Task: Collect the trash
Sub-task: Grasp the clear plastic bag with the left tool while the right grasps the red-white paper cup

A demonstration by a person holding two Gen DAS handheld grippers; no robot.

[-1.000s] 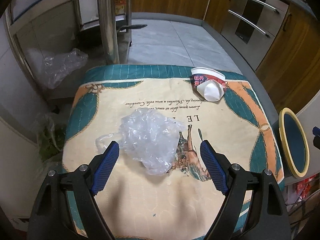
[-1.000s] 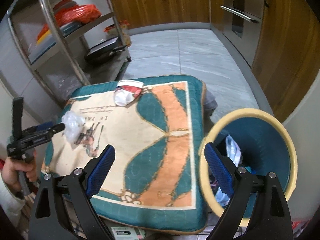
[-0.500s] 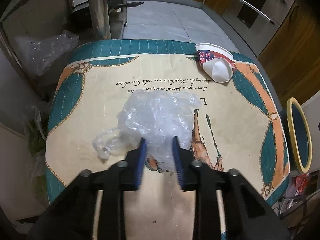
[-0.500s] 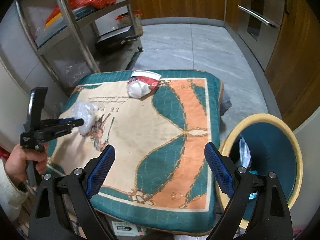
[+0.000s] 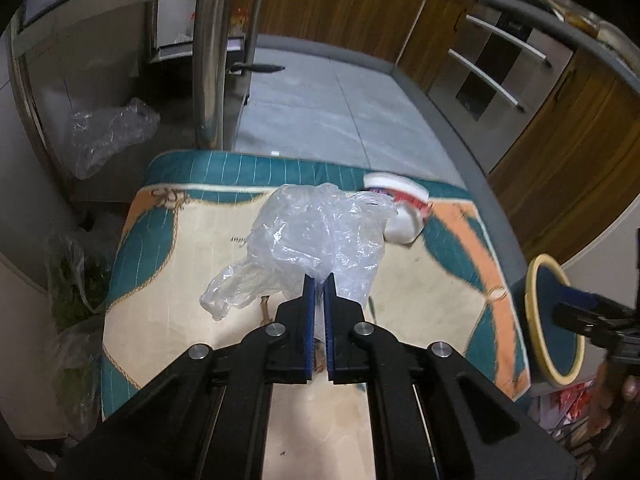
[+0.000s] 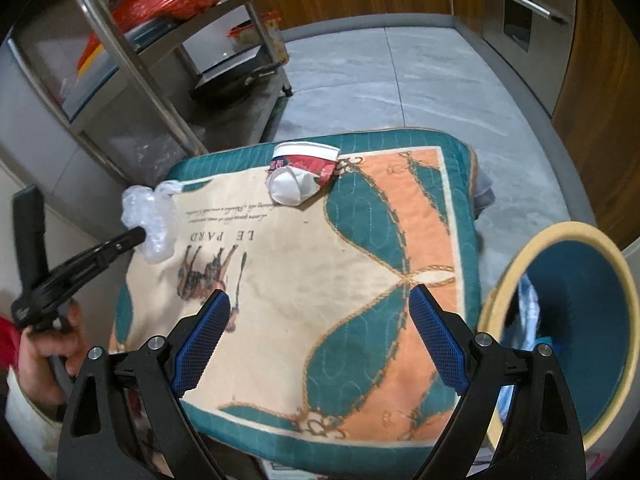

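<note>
My left gripper [image 5: 319, 280] is shut on a crumpled clear plastic bag [image 5: 316, 232] and holds it lifted above the patterned cushion [image 5: 172, 280]. In the right wrist view the same bag [image 6: 146, 216] hangs at the left gripper's tip [image 6: 138, 234] over the cushion's [image 6: 320, 280] far left corner. A crushed red-and-white paper cup [image 6: 302, 174] lies at the cushion's far edge; it also shows in the left wrist view [image 5: 404, 216]. My right gripper [image 6: 320, 336] is open and empty above the cushion's near edge.
A blue bin with a yellow rim [image 6: 512, 272] stands right of the cushion with some trash inside; it also shows in the left wrist view [image 5: 538, 280]. A steel shelf rack [image 6: 132, 68] stands behind left. Wooden cabinets [image 5: 560, 152] line the back and right. Another plastic bag [image 5: 108, 132] lies under the rack.
My left gripper closed on the clear plastic bag and lifted it off the cushion. My right gripper stayed open and shifted a little over the cushion.
</note>
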